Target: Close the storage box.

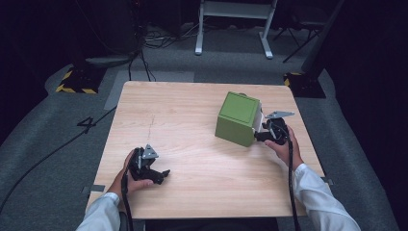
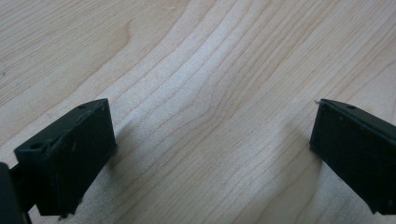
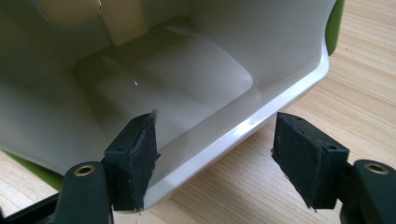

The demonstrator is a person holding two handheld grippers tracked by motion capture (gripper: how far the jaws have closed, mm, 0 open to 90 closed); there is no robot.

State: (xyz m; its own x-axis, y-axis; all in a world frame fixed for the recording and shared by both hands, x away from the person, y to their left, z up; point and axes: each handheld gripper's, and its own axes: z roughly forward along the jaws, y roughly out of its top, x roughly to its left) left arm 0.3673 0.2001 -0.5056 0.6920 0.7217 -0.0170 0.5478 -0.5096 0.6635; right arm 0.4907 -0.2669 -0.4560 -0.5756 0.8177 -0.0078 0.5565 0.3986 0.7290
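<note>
Jaws on the right gripper (image 3: 215,158) stand wide apart, one inside the green box (image 1: 238,118) and one outside, straddling its white rim (image 3: 243,130) without pinching it. That box lies tipped on its side toward the right part of the wooden table (image 1: 192,173), its mouth facing the gripper. Near the front left, the left gripper (image 2: 212,149) rests low over bare wood, jaws also spread wide.

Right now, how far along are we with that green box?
Done: the green box lies tipped on its side, opening toward the right gripper. In hand: that gripper straddles the box's white rim, one jaw inside, open, not yet clamped. Left: closing and moving the box. The left gripper rests open on the table.
</note>
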